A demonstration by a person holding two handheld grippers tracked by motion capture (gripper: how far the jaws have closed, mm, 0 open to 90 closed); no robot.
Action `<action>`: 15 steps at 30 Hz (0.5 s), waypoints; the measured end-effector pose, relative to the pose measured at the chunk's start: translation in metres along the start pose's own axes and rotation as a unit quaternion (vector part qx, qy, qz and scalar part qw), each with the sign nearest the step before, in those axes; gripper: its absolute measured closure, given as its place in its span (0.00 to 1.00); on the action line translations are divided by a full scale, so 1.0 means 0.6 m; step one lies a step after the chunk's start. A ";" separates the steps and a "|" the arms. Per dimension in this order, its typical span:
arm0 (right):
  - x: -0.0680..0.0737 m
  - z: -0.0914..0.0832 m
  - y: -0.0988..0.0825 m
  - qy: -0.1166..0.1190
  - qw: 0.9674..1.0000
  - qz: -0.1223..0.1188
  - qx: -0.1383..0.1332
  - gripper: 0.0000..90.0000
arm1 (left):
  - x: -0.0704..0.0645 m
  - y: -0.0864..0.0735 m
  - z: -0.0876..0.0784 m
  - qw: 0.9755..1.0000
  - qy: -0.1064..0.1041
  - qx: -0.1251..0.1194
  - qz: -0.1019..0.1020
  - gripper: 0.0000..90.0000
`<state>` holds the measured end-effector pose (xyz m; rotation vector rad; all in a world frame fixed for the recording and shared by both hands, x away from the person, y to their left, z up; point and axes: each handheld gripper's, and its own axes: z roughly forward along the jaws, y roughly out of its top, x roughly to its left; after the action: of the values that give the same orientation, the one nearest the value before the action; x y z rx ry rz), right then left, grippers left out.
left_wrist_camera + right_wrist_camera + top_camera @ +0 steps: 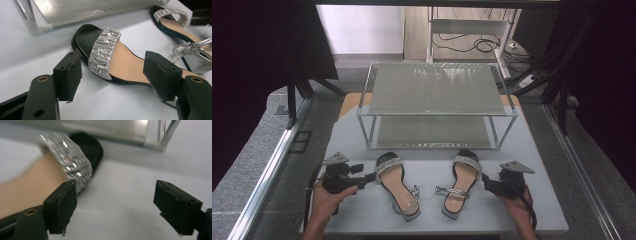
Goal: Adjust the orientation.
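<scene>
Nearest, the table (362, 210) edge, where a person's hands hold both tools. Beyond stands the two-tier rack (437, 100) at the far side, its shelves bare. Between rack and hands lie two sandals — the left sandal (398, 186) and the right sandal (460, 182), toes toward the rack. The left claw (371, 176) sits spread beside the left sandal, the right claw (485, 180) spread by the other — neither gripping. Likely shelving; nothing lifted yet.
</scene>
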<state>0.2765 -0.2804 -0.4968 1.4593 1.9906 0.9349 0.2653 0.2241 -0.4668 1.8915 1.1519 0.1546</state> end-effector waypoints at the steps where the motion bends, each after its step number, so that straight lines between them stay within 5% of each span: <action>1: -0.004 -0.011 0.002 0.009 1.000 0.006 -0.011 0.23 | -0.001 0.000 -0.001 1.000 0.003 -0.002 -0.002 0.35; 15: -0.022 -0.086 0.020 0.064 0.997 -0.011 -0.049 0.43 | -0.006 -0.007 0.006 1.000 -0.015 0.003 -0.015 0.37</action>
<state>0.2502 -0.3032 -0.4543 1.3528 2.0144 1.1255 0.2624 0.2197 -0.4705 1.8748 1.1600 0.1070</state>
